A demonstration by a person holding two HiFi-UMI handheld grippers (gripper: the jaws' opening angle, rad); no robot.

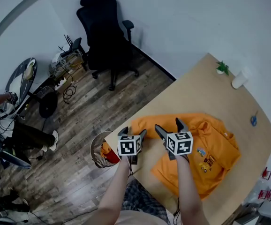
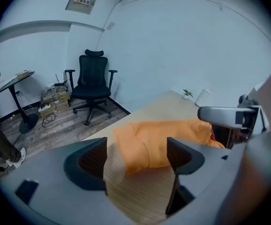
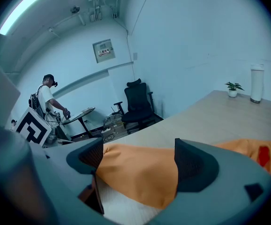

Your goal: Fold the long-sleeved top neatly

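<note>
The left gripper (image 1: 133, 132) and the right gripper (image 1: 168, 124) hang side by side, both with jaws wide apart — nothing pinched. Under them the orange long-sleeved top (image 1: 206, 144) lies spread on the light wooden table (image 1: 210, 83), one sleeve close to the table's near left edge. Past the top is wide bare wood, up to a small green plant (image 1: 222, 68) and a white cup (image 1: 239, 79) — both by the far edge.

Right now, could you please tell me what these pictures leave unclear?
Head view: the print on the orange top is too small to read.
Head view: the left gripper covers part of the basket.
Left gripper view: the wall sign is too small to read.
</note>
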